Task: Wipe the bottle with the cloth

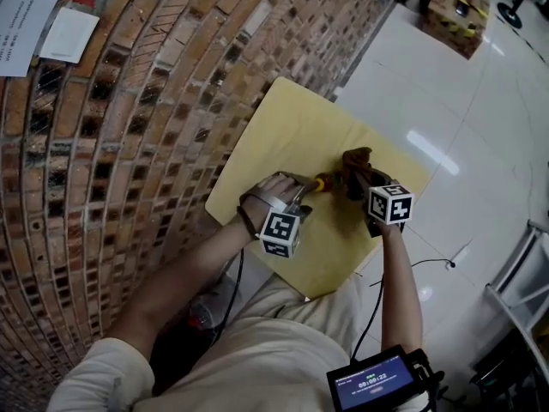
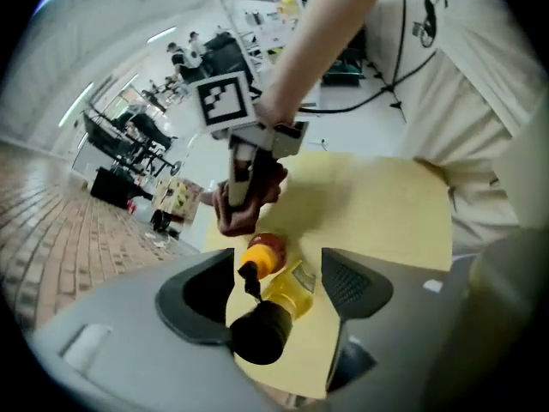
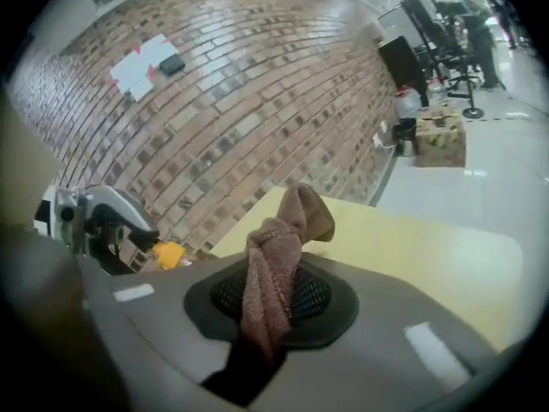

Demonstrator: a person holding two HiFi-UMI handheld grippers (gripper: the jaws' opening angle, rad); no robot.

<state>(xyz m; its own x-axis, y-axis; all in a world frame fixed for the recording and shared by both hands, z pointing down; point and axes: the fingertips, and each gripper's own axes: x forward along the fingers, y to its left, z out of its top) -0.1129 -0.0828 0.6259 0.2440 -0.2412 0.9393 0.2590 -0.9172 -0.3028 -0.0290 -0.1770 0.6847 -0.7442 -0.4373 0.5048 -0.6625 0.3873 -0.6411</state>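
A small yellow bottle (image 2: 290, 288) with an orange top (image 1: 319, 183) is over the yellow table (image 1: 292, 127). It sits between the jaws of my left gripper (image 2: 274, 286), which stand apart with a gap on each side of it. Its dark round end is nearest the camera. My right gripper (image 3: 274, 303) is shut on a brown cloth (image 3: 276, 256). In the head view the cloth (image 1: 356, 166) hangs bunched just past the bottle's orange top, under my right gripper (image 1: 360, 178). The left gripper view shows the cloth (image 2: 249, 204) touching or nearly touching that top.
A brick wall (image 1: 129, 144) runs along the table's left side, with papers (image 1: 51, 24) stuck on it. White tiled floor (image 1: 463, 101) lies to the right. A metal rack (image 1: 523, 290) stands at the far right, and boxes (image 1: 455, 7) stand far off.
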